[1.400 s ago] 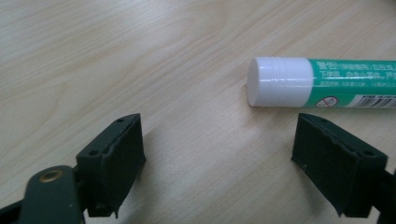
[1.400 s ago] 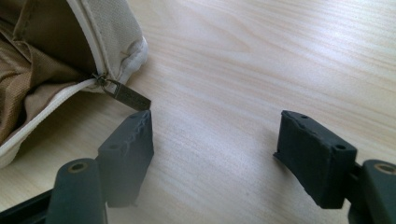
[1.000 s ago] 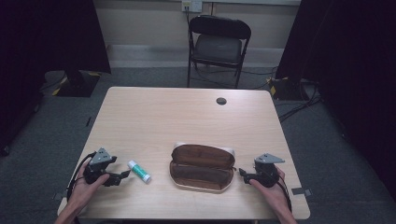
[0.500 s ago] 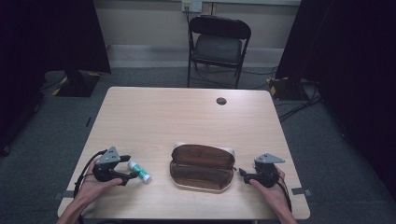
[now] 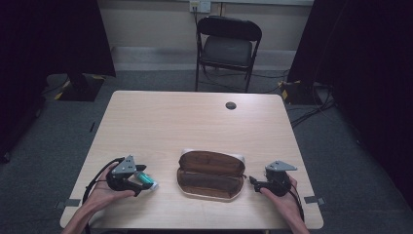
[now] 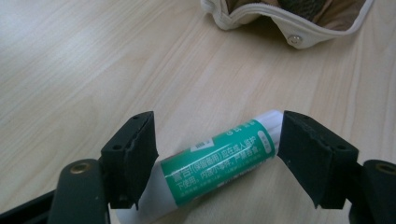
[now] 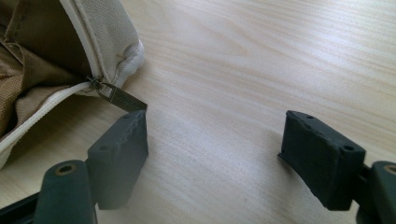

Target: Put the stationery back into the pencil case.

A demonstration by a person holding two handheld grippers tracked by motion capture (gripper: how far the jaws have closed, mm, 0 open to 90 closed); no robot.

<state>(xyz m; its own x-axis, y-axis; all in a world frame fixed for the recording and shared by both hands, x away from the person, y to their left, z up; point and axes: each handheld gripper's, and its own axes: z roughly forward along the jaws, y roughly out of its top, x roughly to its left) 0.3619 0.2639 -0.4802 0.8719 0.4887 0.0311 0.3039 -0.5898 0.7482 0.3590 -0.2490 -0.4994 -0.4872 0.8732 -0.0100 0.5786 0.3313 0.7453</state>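
One glue stick (image 6: 215,161) between closing left tool (image 6: 212,156); right tool (image 7: 212,156) open; one pouch (image 5: 211,175).

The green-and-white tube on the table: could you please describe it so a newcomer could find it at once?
On the pale wooden table, look left of the open brown pencil case, near the front edge. The tube lies flat between the left gripper jaws: small, round, green label with white print.

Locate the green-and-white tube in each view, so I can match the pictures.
High view: the tube lies lower left, at the left gripper.
Left gripper view: bottom centre, between the jaws.
Right gripper view: not in it.
Shared landmark: the open pouch, top right in the left gripper view, upper left in the right gripper view.
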